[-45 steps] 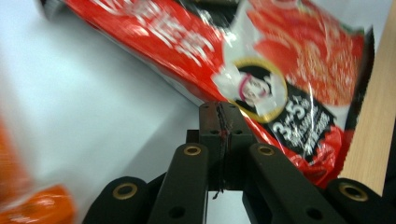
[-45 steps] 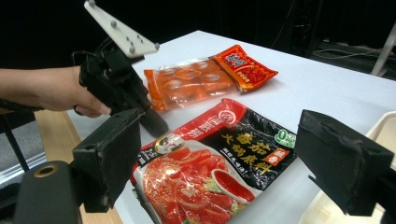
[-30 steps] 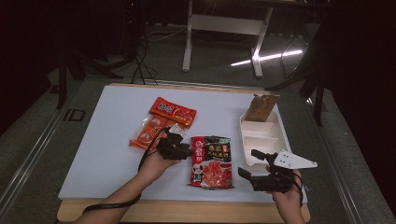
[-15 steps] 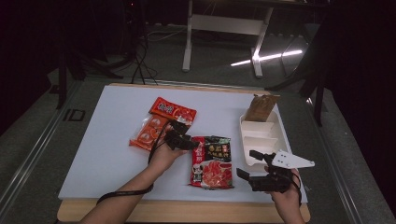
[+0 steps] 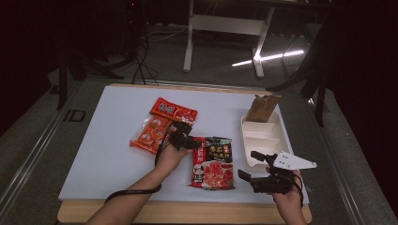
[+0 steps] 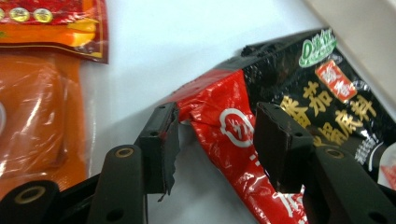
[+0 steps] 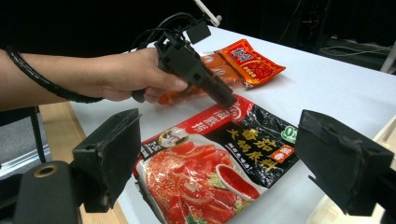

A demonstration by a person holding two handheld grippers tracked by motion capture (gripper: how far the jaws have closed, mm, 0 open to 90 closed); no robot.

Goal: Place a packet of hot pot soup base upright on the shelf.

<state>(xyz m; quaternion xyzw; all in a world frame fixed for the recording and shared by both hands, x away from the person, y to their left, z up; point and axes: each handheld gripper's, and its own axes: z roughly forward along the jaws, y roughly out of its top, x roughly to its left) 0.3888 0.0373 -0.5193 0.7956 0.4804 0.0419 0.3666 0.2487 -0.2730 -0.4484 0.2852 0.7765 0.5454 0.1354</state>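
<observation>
Lying flat on the white table (image 5: 112, 140), near its front edge, the red-and-black soup-base packet (image 5: 213, 161) sits between the person's two hands. Its black upper half carries yellow Chinese characters, an orange label with white characters and a small green round logo at one corner; the lower half pictures a red tomato broth. A white circular emblem sits on the red strip along its side, plain in the left gripper view.

The left gripper (image 5: 190, 142) reaches the packet's top left corner. In its own view the jaws stand partly open, one on each side of the raised red corner (image 6: 219, 116); a gap shows between the left jaw and the foil, while the right jaw lies over the packet's printed face, and whether it presses there cannot be told.

The right gripper (image 5: 256, 168) hovers off the packet's right side, just in front of the white compartment tray (image 5: 277, 138), its jaws spread wide and holding nothing.

Behind the left gripper lie two more packs: an orange clear-windowed pack (image 5: 151, 135) and a red sachet (image 5: 173, 111) with white lettering too small to read, its edge overlapping the orange one. A brown pouch (image 5: 262, 108) rests in the tray's far compartment.
</observation>
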